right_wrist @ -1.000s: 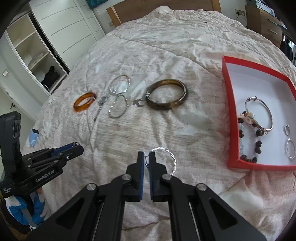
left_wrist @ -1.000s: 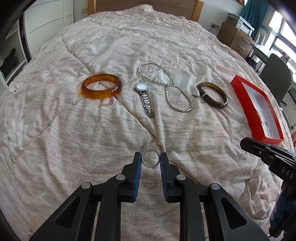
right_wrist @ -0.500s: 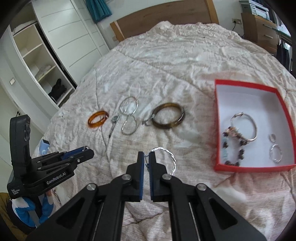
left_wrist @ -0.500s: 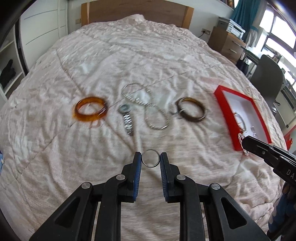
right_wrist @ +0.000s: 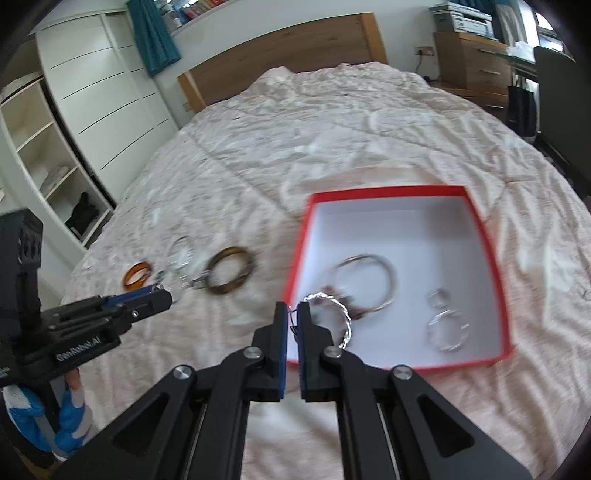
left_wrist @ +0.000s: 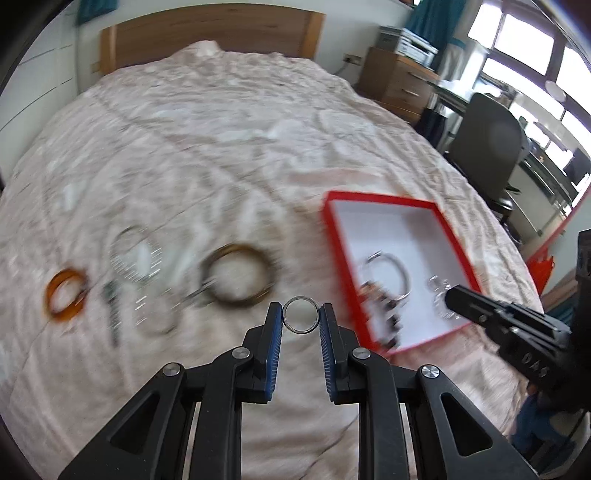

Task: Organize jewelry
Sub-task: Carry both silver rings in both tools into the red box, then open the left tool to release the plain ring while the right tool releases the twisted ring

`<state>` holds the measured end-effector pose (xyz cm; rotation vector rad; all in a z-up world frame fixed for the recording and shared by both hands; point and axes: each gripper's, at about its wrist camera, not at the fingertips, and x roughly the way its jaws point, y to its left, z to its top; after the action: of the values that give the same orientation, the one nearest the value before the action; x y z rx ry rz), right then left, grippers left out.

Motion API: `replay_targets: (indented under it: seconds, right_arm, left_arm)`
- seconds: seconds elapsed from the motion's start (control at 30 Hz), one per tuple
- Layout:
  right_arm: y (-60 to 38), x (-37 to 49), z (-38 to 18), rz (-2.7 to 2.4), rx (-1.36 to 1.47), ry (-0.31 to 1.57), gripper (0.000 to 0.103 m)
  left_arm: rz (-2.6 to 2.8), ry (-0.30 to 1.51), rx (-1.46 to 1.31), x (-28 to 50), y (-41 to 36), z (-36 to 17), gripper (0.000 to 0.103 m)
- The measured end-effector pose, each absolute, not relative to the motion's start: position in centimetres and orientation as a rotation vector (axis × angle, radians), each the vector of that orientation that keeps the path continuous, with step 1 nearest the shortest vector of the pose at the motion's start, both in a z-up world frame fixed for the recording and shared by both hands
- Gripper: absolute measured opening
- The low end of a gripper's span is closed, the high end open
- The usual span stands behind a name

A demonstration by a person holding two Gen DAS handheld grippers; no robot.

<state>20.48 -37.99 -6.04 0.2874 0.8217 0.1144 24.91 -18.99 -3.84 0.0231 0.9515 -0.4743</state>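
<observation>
Quilted bed [left_wrist: 229, 155], wooden headboard [left_wrist: 207, 33], white wardrobe [right_wrist: 107, 107]

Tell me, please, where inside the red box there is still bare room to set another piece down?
The far half of the red box is bare white floor, bordered by the far rim and both side walls. The near half is crowded: a silver bangle over a beaded bracelet toward the left, two small silver rings toward the right.

Both wrist cams angle down over bed [left_wrist: 221, 147], sharing red box [right_wrist: 476, 218].
</observation>
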Motion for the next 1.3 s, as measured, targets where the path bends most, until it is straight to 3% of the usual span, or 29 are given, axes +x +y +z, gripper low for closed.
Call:
replay_targets:
  seconds: [0.4, 0.77, 1.17, 1.23, 1.3]
  right_arm:
    - [-47.0, 23.8, -10.4, -0.007, 0.341, 0.833, 0.004]
    - [-47.9, 25.5, -13.2, -0.021, 0.346, 0.887, 0.005]
    - [-47.6, 25.2, -13.0, -0.06, 0.337, 0.903, 0.006]
    - [-47.6, 25.0, -12.8, -0.068, 0.33, 0.907, 0.008]
    - [-47.5, 24.9, -12.6, -0.074, 0.328, 0.906, 0.019]
  left_arm:
    - [-0.574, 1.019, 0.114, 30.2, -31.4, -7.9, 0.02]
    - [-0.573, 1.069, 0.154, 30.6, -33.5, -11.3, 0.02]
    - [-0.556, 1.061, 0.129, 30.5, -32.6, -10.7, 0.022]
    - [-0.556, 1.057, 0.125, 30.5, -32.4, -10.5, 0.025]
    - [-0.558, 1.052, 0.122, 30.4, -32.2, -10.2, 0.028]
